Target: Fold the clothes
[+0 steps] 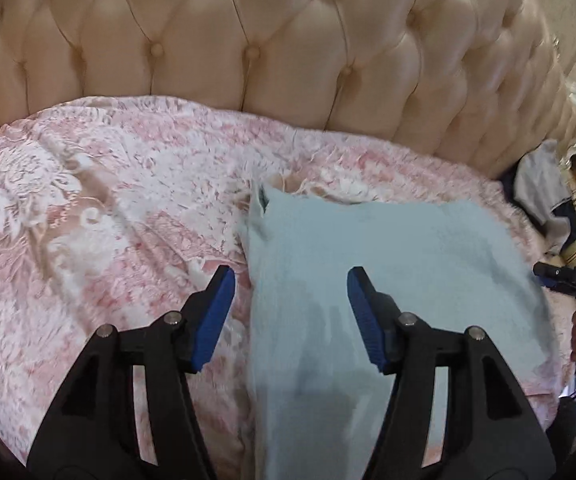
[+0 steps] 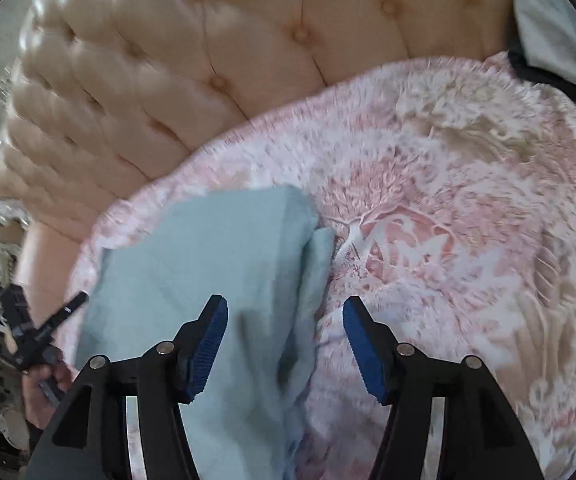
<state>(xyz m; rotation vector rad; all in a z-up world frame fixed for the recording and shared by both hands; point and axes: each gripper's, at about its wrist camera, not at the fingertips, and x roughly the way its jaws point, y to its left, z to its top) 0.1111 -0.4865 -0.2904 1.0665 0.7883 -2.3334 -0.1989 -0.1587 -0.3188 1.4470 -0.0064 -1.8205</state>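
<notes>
A light blue garment (image 1: 388,264) lies folded flat on the pink flowered bedspread (image 1: 99,208). It also shows in the right wrist view (image 2: 207,264). My left gripper (image 1: 291,280) is open and empty, hovering over the garment's left edge. My right gripper (image 2: 284,312) is open and empty, hovering over the garment's right edge. The right gripper shows at the right edge of the left wrist view (image 1: 560,278). The left gripper shows at the left of the right wrist view (image 2: 47,324).
A tufted beige headboard (image 1: 271,36) stands behind the bed. A pile of white and dark clothes (image 1: 540,184) lies at the bed's far right corner. The pink bedspread (image 2: 468,240) spreads to the right of the garment.
</notes>
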